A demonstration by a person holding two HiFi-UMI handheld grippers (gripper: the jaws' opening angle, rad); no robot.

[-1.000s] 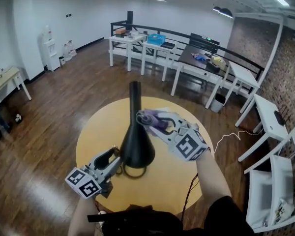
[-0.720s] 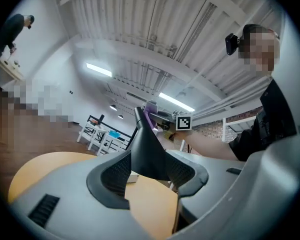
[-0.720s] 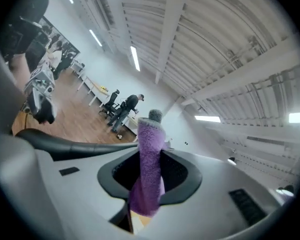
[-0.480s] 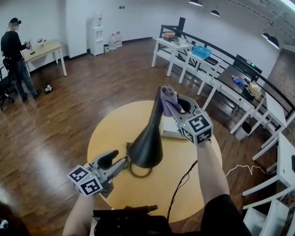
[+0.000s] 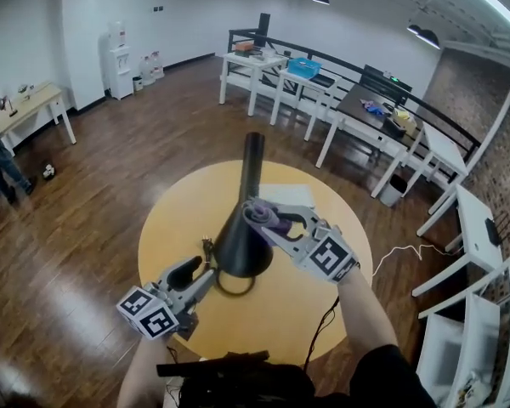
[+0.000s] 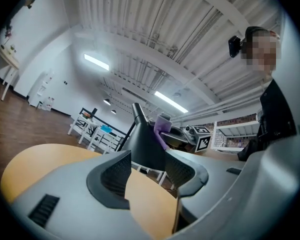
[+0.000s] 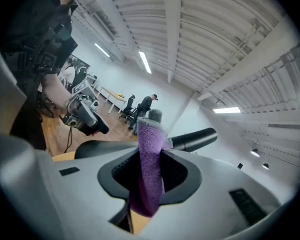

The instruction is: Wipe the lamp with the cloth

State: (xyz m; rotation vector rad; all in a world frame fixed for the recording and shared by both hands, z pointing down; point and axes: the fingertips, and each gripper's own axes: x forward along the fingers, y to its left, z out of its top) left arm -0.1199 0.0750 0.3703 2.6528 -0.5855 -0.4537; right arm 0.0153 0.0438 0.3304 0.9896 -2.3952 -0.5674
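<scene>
Cloth (image 5: 270, 219) slid lower, R tongs (image 5: 257, 214) pinch it, L tongs (image 5: 206, 270) grip lamp (image 5: 242, 243) (contact half-hidden)

A round yellow bench (image 5: 174, 228) stands on a dark plank floor (image 5: 93, 194). Its top is plain and smooth, with a thin edge all round. On the far side of the top lies a flat white sheet (image 5: 291, 197), its near part hidden. The black lamp (image 5: 242, 245) rises over the middle, with a dark ring (image 5: 234, 286) under its cone close to the top; whether the ring rests on the bench cannot be told. A small dark tangle (image 5: 208, 245) sits just left of the cone. A thin dark cable (image 5: 325, 323) crosses the near right part and passes the edge; whether it lies on the top or hangs above it is unclear.
</scene>
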